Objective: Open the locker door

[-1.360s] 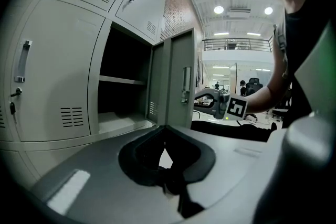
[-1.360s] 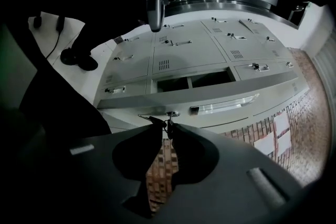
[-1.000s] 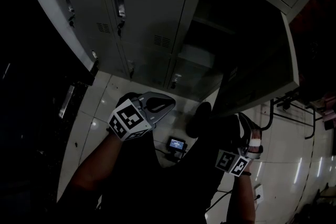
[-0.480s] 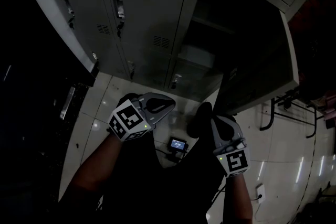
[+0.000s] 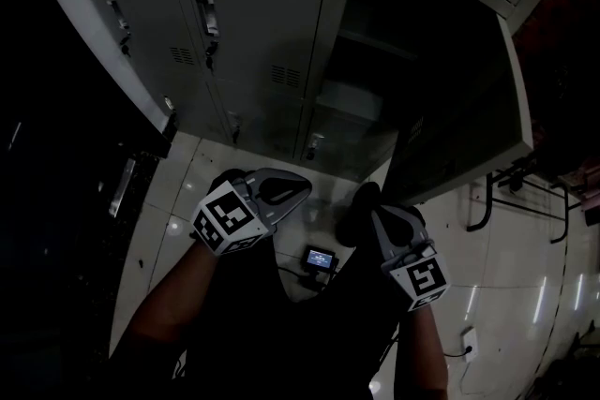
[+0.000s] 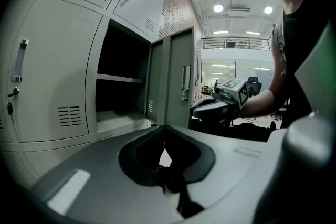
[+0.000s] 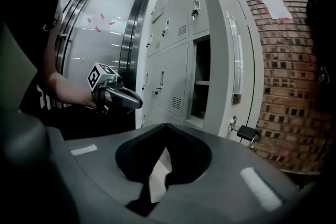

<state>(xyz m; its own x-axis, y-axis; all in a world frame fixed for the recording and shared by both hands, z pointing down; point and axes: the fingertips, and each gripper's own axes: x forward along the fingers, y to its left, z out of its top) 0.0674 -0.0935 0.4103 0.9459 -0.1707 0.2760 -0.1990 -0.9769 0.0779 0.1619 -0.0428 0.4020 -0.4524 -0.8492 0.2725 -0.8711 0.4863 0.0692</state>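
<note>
the locker door (image 5: 464, 122) stands swung wide, out to the right of its own dark compartment (image 5: 412, 23), so i'd call the job as good as done. just left of the door, inside that compartment, a shelf (image 5: 375, 44) shows, and i can't make out anything on it. further left of the door, the neighbouring lockers (image 5: 262, 14) are closed, their handles (image 5: 208, 14) flat against the fronts. low on the door's free edge hangs what looks like a padlock (image 7: 248, 134), loose on its hasp, likely parked there so the latch could come free.

now the grippers, both well below the door and well apart from it. the left gripper (image 5: 298, 185) sits down and to the left of the door, jaws clenched together on nothing. the right gripper (image 5: 380, 218) is nearer, under the door's lower corner, its jaws also pressed together and empty. my read: with nothing left to pull, both are tucked in by the person's body, clear of the door's swing. on the tiled floor (image 5: 506, 258) below the door, between the two grippers, lies a small device (image 5: 316, 258) with a lit screen.
</note>
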